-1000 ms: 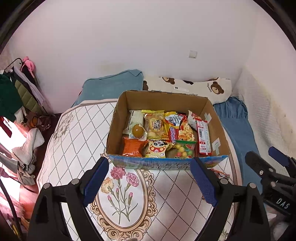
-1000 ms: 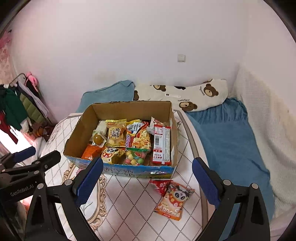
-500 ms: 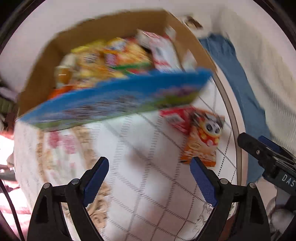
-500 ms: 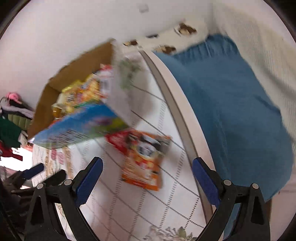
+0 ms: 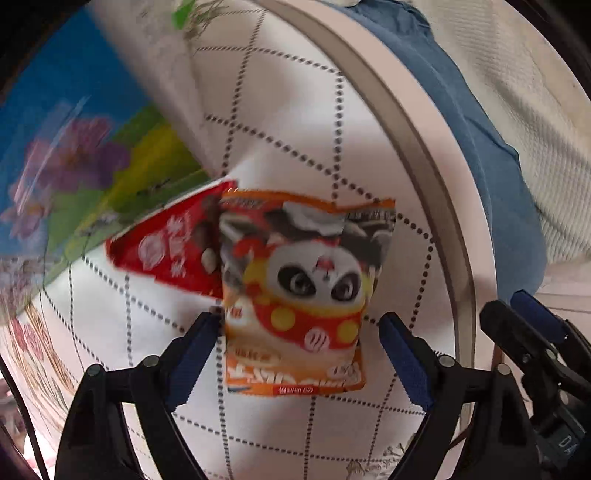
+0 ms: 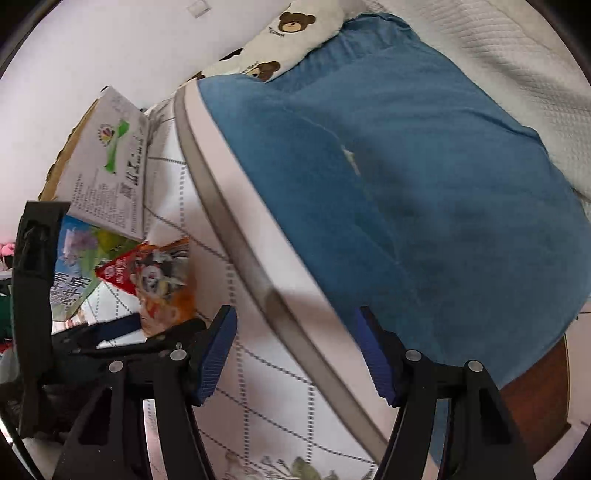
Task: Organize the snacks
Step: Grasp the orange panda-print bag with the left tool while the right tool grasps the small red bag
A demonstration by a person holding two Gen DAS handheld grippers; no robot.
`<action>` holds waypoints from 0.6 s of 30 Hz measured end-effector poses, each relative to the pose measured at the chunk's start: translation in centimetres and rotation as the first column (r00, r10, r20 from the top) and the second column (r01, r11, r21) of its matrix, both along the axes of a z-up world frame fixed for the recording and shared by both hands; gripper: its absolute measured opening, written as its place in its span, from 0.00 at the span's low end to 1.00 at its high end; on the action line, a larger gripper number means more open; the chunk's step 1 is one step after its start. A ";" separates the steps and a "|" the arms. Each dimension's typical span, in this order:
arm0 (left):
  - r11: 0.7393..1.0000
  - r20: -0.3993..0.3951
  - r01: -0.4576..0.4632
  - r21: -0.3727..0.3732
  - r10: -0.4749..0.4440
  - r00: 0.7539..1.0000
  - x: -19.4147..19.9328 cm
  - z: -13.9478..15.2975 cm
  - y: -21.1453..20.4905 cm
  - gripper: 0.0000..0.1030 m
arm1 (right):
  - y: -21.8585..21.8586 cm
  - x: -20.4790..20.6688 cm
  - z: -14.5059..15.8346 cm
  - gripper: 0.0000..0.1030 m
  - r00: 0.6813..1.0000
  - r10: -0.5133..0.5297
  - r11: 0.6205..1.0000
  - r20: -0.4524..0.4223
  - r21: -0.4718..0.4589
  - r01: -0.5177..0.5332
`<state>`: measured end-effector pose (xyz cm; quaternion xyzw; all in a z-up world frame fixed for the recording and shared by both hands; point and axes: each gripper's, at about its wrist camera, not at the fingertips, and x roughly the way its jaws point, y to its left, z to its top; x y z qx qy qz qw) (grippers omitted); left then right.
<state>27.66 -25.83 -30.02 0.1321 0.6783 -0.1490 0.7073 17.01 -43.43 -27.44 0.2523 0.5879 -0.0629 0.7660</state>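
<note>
An orange panda snack packet (image 5: 306, 295) lies flat on the white quilted table cover, overlapping a red packet (image 5: 166, 251) beside the snack box's blue side (image 5: 74, 129). My left gripper (image 5: 298, 319) points down over the panda packet. Its jaws are closing with the packet between them, and its blue pads (image 5: 192, 350) sit at the packet's edges without a clear squeeze. My right gripper (image 6: 295, 314) hangs over the table's rim (image 6: 243, 251); its jaws are closing with nothing between them. In the right wrist view the panda packet (image 6: 166, 291) and the box (image 6: 107, 166) lie to its left.
A blue blanket (image 6: 406, 184) covers the bed just beyond the round table's rim, with a bear-print pillow (image 6: 288, 29) at the wall. The right gripper (image 5: 517, 314) shows at the left wrist view's lower right. Clothes hang at the far left edge.
Both grippers have dropped from a high view of the box to just above the table at the box's right corner. Both pairs of jaws have narrowed; the left now straddles the panda packet.
</note>
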 end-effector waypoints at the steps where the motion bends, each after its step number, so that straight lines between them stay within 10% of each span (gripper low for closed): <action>1: 1.000 0.015 0.005 0.015 -0.005 1.000 -0.1 0.1 0.0 0.58 | -0.2 -0.2 0.0 0.67 1.000 -0.002 1.000 -0.002 -0.001 0.002; 12: 0.989 -0.008 -0.148 -0.007 0.148 0.989 -3.1 2.2 11.7 0.55 | 4.7 3.8 1.8 0.67 0.984 0.160 0.986 0.082 0.031 -0.163; 18: 0.920 -0.028 -0.393 0.003 0.393 0.919 -2.6 1.5 20.0 0.55 | 11.4 8.4 1.2 0.67 0.945 0.306 0.946 0.116 0.074 -0.316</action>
